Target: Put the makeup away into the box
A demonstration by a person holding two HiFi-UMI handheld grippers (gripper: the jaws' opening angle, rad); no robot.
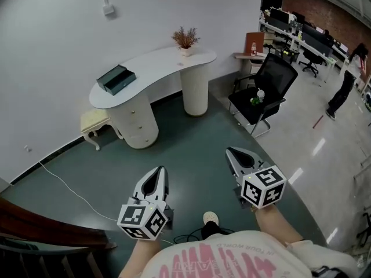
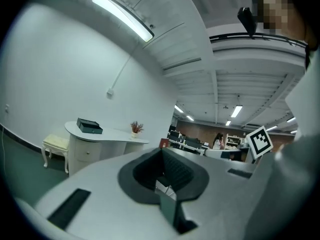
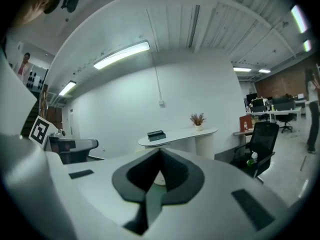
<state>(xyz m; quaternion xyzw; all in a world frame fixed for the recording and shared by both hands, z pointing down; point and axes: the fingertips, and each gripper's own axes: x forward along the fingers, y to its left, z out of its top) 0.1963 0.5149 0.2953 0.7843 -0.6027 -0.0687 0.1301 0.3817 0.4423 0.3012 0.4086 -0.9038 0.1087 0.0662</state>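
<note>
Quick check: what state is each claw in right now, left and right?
Left claw: closed, holding nothing.
Right claw: closed, holding nothing.

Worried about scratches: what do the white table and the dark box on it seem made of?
White table: likely painted wood or laminate; smooth, faintly glossy top. Dark box: too far to tell; matte, hard-edged, perhaps plastic or covered board.

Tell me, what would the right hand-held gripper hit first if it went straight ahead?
Probably the white desk, at its round pedestal; only bare floor lies between, though depth is hard to judge.
</note>
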